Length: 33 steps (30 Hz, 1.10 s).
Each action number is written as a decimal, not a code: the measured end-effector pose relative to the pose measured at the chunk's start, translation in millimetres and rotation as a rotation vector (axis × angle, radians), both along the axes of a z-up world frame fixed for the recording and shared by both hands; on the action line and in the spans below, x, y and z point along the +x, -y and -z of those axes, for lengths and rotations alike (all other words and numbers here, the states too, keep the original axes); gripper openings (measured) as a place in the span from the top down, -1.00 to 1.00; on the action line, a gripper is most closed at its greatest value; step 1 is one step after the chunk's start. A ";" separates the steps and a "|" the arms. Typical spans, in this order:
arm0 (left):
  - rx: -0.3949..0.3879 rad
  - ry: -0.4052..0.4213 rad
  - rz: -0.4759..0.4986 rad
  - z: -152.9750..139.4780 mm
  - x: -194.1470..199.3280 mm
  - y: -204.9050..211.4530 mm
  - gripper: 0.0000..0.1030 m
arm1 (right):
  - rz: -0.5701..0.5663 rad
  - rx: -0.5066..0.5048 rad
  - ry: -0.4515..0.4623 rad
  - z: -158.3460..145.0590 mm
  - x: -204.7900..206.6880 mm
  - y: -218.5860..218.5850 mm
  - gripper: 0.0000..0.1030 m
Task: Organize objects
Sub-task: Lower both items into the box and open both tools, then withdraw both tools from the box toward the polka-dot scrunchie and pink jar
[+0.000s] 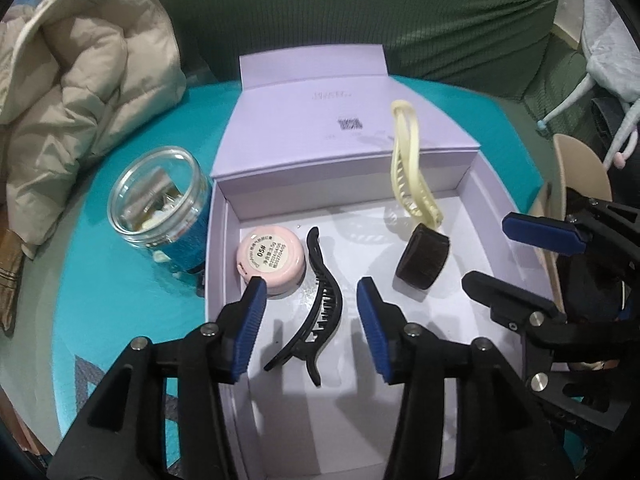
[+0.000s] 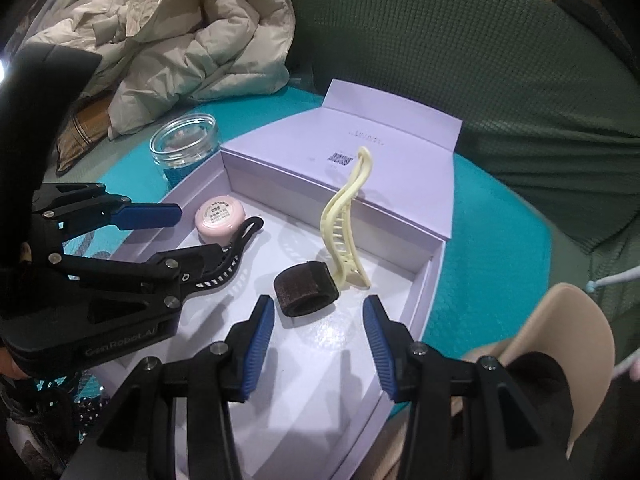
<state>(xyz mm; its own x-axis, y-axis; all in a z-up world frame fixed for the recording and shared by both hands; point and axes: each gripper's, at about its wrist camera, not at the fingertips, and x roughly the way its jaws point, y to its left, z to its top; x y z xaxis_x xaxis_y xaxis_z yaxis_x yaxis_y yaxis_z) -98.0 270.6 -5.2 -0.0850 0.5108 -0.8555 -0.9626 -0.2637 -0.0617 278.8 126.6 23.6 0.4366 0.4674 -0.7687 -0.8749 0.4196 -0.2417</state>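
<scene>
An open lilac box (image 1: 224, 280) (image 2: 436, 272) lies on a teal surface. Inside it are a pink round tin (image 1: 270, 264) (image 2: 220, 218), a black hair clip (image 1: 316, 316) (image 2: 240, 248), a dark brown velcro roller (image 1: 422, 256) (image 2: 306, 290) and a cream hair clip (image 1: 412, 168) (image 2: 346, 224) leaning on the back wall. My left gripper (image 1: 310, 320) (image 2: 196, 232) hangs open just above the black clip. My right gripper (image 2: 318, 344) (image 1: 488, 252) is open too, right in front of the roller, holding nothing.
A clear glass jar (image 1: 160, 204) (image 2: 186, 138) with small items stands left of the box. A beige puffer jacket (image 1: 76, 76) (image 2: 192, 28) lies behind it. A green sofa back (image 1: 360, 4) (image 2: 480, 60) rises beyond. A beige curved seat edge (image 1: 580, 176) (image 2: 568, 344) is at the right.
</scene>
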 end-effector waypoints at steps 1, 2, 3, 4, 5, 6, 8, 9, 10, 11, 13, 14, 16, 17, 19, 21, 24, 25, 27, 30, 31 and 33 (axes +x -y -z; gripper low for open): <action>0.004 -0.002 0.001 -2.1 0.0 1.3 0.09 | 0.003 0.001 0.003 -1.7 -1.8 0.7 0.09; 0.007 -0.002 0.002 -4.8 0.3 3.3 0.08 | 0.008 0.004 0.007 -4.0 -4.1 2.4 0.09; 0.008 -0.002 -0.001 -8.0 0.2 5.8 0.06 | 0.010 0.008 0.009 -6.3 -6.2 3.9 0.09; 0.009 0.000 -0.004 -9.5 -0.6 7.2 0.06 | 0.014 0.013 0.012 -9.1 -8.8 6.2 0.09; 0.013 0.005 -0.009 -12.6 -1.0 10.1 0.05 | 0.017 0.018 0.014 -11.7 -11.1 7.4 0.09; 0.017 0.009 -0.009 -14.7 -1.0 11.7 0.04 | 0.021 0.020 0.016 -13.5 -13.0 7.8 0.06; 0.032 0.022 -0.009 -21.2 -1.6 17.1 0.02 | 0.026 0.036 0.022 -19.6 -18.5 11.8 0.01; 0.039 0.028 -0.010 -24.5 -1.7 20.3 0.00 | 0.029 0.042 0.024 -21.7 -20.5 13.3 0.00; 0.045 0.029 -0.013 -27.0 -1.4 23.3 -0.01 | 0.031 0.049 0.027 -23.9 -22.9 14.8 -0.01; 0.052 0.026 -0.016 -29.8 -1.2 26.5 -0.02 | 0.032 0.055 0.030 -26.0 -25.0 16.0 -0.01; 0.063 0.012 -0.019 -35.9 0.2 32.1 -0.04 | 0.038 0.062 0.037 -29.6 -29.2 18.5 -0.03; 0.067 0.006 -0.016 -38.5 1.1 34.0 -0.04 | 0.042 0.065 0.041 -31.3 -31.6 20.4 -0.03; 0.072 -0.004 -0.016 -43.3 3.4 38.7 -0.06 | 0.045 0.071 0.044 -34.0 -35.3 22.8 -0.05; 0.075 -0.006 -0.014 -45.1 3.6 40.8 -0.07 | 0.046 0.077 0.044 -35.8 -37.3 24.7 -0.06; 0.085 -0.008 -0.013 -49.5 5.9 46.2 -0.10 | 0.053 0.084 0.049 -38.7 -41.1 27.9 -0.09; 0.095 -0.014 -0.012 -53.8 8.8 52.3 -0.12 | 0.060 0.085 0.062 -40.7 -45.4 31.5 -0.16; 0.100 -0.020 -0.012 -59.4 13.5 61.8 -0.16 | 0.073 0.083 0.084 -43.4 -53.0 36.9 -0.21; 0.103 -0.020 -0.014 -61.5 14.5 65.2 -0.18 | 0.077 0.088 0.082 -44.8 -55.6 39.8 -0.23; 0.111 -0.022 -0.016 -65.8 16.5 72.3 -0.20 | 0.081 0.096 0.080 -47.2 -59.0 44.1 -0.27; 0.124 -0.032 -0.015 -72.5 20.4 84.2 -0.24 | 0.095 0.103 0.092 -51.0 -67.1 50.8 -0.30; 0.125 -0.038 -0.016 -74.2 21.8 87.6 -0.25 | 0.098 0.110 0.094 -52.8 -70.9 54.0 -0.33; 0.131 -0.044 -0.018 -78.1 23.7 94.8 -0.26 | 0.102 0.123 0.097 -55.7 -76.7 58.7 -0.37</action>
<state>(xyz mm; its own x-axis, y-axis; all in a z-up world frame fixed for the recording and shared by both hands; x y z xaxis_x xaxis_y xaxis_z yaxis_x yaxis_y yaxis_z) -74.2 175.8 72.9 -0.1307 0.6163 -0.7766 -0.9605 -0.2729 -0.0550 202.1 67.9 79.3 0.5560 0.5049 -0.6603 -0.8014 0.5364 -0.2647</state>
